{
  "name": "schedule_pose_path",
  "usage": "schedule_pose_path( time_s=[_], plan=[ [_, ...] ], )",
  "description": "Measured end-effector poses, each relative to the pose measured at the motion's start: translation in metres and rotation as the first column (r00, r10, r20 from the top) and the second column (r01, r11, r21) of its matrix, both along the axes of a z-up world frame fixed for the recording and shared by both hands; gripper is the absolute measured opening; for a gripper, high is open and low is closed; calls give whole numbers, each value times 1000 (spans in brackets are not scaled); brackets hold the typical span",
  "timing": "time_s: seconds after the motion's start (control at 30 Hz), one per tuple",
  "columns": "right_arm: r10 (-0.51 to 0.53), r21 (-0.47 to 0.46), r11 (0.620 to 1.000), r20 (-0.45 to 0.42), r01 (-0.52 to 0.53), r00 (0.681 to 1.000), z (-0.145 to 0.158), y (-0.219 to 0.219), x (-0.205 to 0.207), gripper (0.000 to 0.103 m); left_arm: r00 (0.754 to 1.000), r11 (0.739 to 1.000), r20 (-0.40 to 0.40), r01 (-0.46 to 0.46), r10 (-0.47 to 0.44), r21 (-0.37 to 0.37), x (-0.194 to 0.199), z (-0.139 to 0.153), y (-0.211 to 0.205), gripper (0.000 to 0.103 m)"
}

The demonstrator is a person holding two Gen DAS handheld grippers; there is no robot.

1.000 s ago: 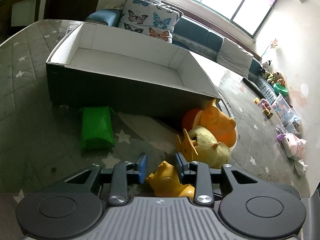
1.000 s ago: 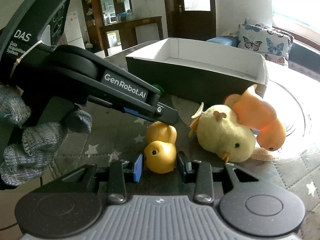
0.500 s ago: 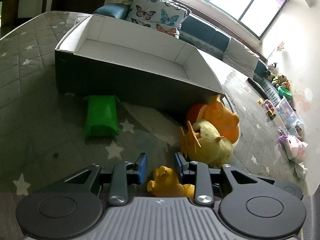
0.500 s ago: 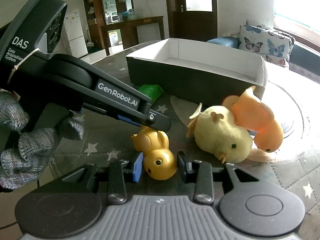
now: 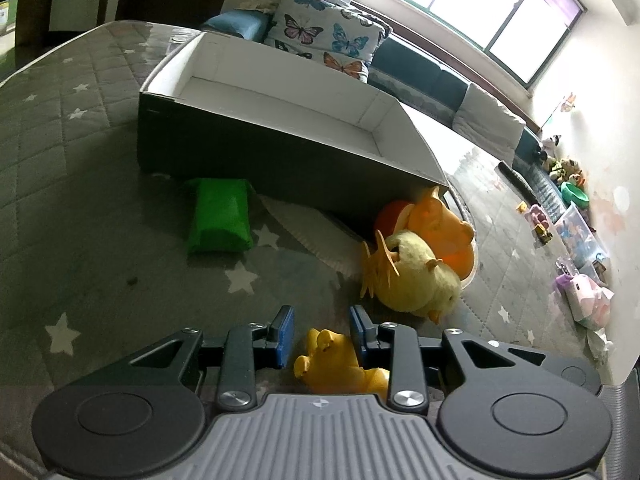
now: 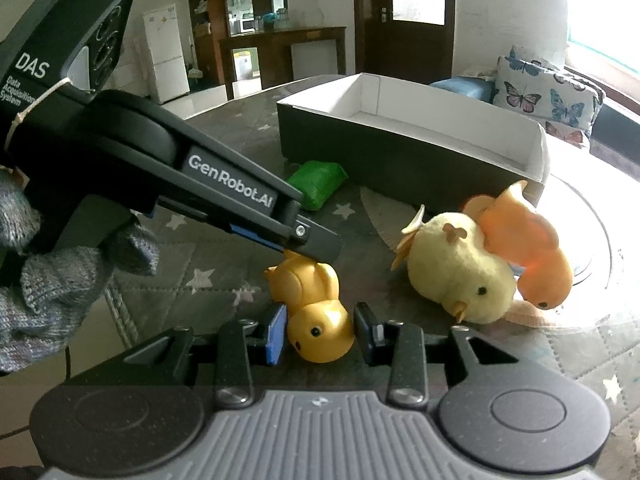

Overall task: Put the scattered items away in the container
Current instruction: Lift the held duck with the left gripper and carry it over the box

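Observation:
A small yellow rubber duck (image 6: pixel 316 312) lies on the grey starred mat. My right gripper (image 6: pixel 320 334) is open with the duck's head between its blue pads. My left gripper (image 5: pixel 322 334) is open just above the duck's tail (image 5: pixel 336 360); its fingers (image 6: pixel 316 238) show from the side in the right wrist view. A pale yellow plush chick (image 6: pixel 456 272) and an orange duck (image 6: pixel 524 252) lie to the right. A green block (image 5: pixel 220 216) lies by the dark open box (image 5: pixel 280 152), which is empty.
A sofa with butterfly cushions (image 5: pixel 320 36) stands behind the box. Toys and plastic bins (image 5: pixel 572 232) line the far right wall. A round pale mat (image 6: pixel 580 216) lies under the orange duck. A gloved hand (image 6: pixel 48 280) holds the left gripper.
The left gripper has pulled back and risen, so the duck sits lower between its pads. The small duck has tipped over, its head now toward the right gripper.

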State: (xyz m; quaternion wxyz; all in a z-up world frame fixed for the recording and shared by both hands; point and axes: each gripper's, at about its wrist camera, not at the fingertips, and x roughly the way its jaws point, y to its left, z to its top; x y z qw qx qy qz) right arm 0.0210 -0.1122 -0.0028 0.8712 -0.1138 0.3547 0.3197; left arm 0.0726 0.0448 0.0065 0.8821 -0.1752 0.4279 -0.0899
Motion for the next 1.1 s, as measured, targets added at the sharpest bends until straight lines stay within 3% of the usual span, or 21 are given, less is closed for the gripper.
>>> schedule_pose_path(
  time_s=[0.43,0.57,0.67,1.1],
  plan=[
    [86,-112,990,51,-80,995,5,-1,-14,37,1000,1000,-2,-14,14,-9,-11,2,2,33],
    [97,-107,990,54,-91,994,5,-2,-14,37,1000,999,-10,-23,23,-23,-16,3,5,33],
    [97,-109,990,57,-91,994,3,-3,-11,46,1000,999,-8,-28,27,-46,-21,4,8,33],
    [135,-81,988,44,-131,990,2,0,-18,45,999,995,-31,-32,29,-91,-23,-4,11,31]
  ],
)
